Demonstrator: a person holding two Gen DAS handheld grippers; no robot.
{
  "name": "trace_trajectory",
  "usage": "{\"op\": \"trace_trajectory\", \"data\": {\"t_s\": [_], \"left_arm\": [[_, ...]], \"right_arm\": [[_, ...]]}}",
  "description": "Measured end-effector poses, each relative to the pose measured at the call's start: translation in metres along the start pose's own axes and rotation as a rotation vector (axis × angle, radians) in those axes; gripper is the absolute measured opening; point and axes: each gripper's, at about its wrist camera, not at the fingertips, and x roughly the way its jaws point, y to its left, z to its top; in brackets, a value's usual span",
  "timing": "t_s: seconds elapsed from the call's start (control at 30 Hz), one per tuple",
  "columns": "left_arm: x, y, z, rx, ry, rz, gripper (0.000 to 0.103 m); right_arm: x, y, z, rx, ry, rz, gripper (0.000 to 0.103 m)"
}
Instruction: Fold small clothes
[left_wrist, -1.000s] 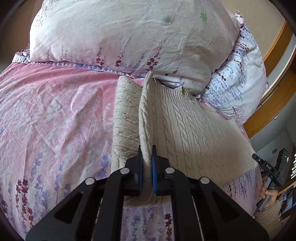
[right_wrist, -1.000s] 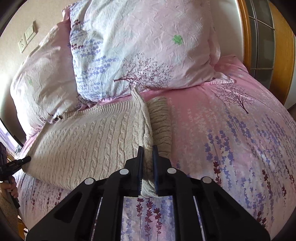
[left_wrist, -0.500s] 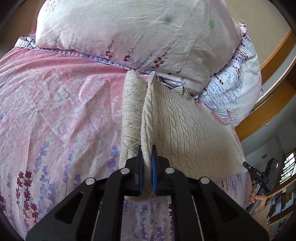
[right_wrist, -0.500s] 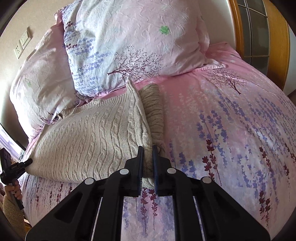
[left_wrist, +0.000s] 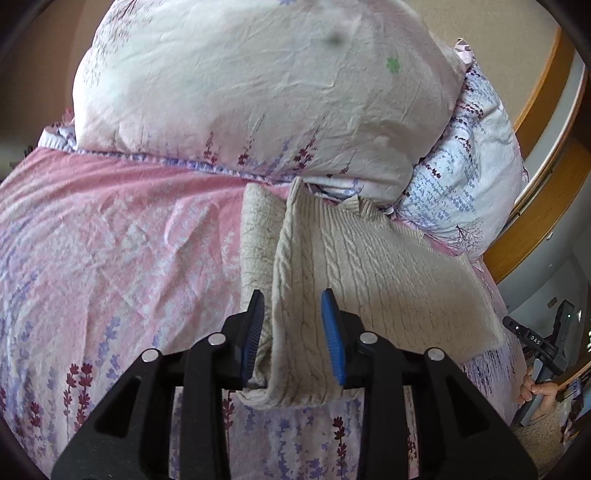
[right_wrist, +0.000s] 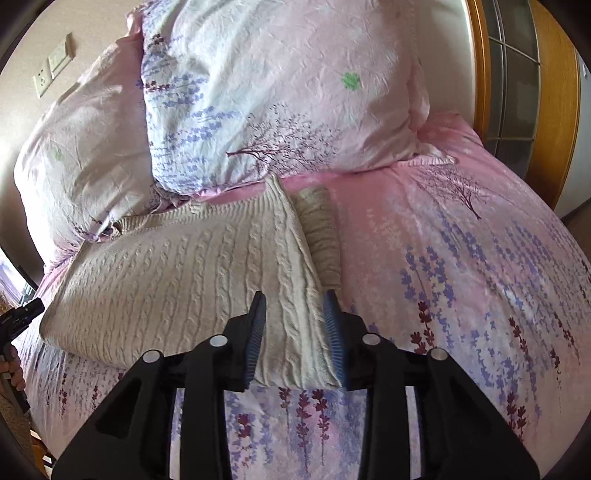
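We've got the left claw (left_wrist: 293, 332) w/ jaws just been opening, now released; the folded edge of the cream cable-knit sweater (left_wrist: 369, 273) sits loose between the blue pads (left_wrist: 332, 336), not pinched. Right claw (right_wrist: 295, 332) same: jaws just been opening, released, the sweater's (right_wrist: 184, 280) other folded edge lying between its pads. Sweater lies on the pink floral bed (left_wrist: 110, 240), stretching from each claw toward the other. Straight ahead of both claws, pillows (right_wrist: 277, 103) stand piled; the sweater's far end touches them. Beyond the sweater, off to the left claw's right, a hand (left_wrist: 541, 391) grips the other handle. Behind the pillows, left of the right claw, wall sockets (right_wrist: 53, 70).
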Motion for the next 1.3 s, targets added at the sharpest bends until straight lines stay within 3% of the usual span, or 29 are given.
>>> {"op": "trace_trajectory", "data": {"t_s": [0.13, 0.23, 0.43, 0.83, 1.0, 1.1, 1.3], "left_arm": [[0.005, -0.032, -0.002, 0.099, 0.004, -0.027, 0.04], [0.019, -0.045, -0.007, 0.14, 0.033, -0.008, 0.041], [0.038, -0.034, -0.016, 0.109, 0.101, 0.018, 0.041], [0.031, -0.025, -0.026, 0.069, 0.097, -0.014, 0.041], [0.014, -0.017, -0.011, 0.0, 0.043, -0.017, 0.057], [0.007, -0.009, 0.001, -0.02, 0.004, 0.025, 0.066], [0.013, 0.015, 0.013, -0.098, 0.01, 0.08, 0.08]], "right_arm": [[0.009, 0.022, -0.003, -0.069, 0.014, 0.011, 0.036], [0.018, 0.03, -0.008, -0.094, 0.038, 0.007, 0.036], [0.036, 0.018, -0.022, -0.059, 0.139, -0.02, 0.036], [0.031, 0.025, -0.029, -0.115, 0.128, -0.052, 0.036], [0.032, 0.029, -0.019, -0.098, 0.139, -0.053, 0.037], [0.031, 0.035, -0.013, -0.1, 0.123, -0.047, 0.045], [0.035, 0.057, 0.001, -0.15, 0.094, -0.04, 0.051]]}}
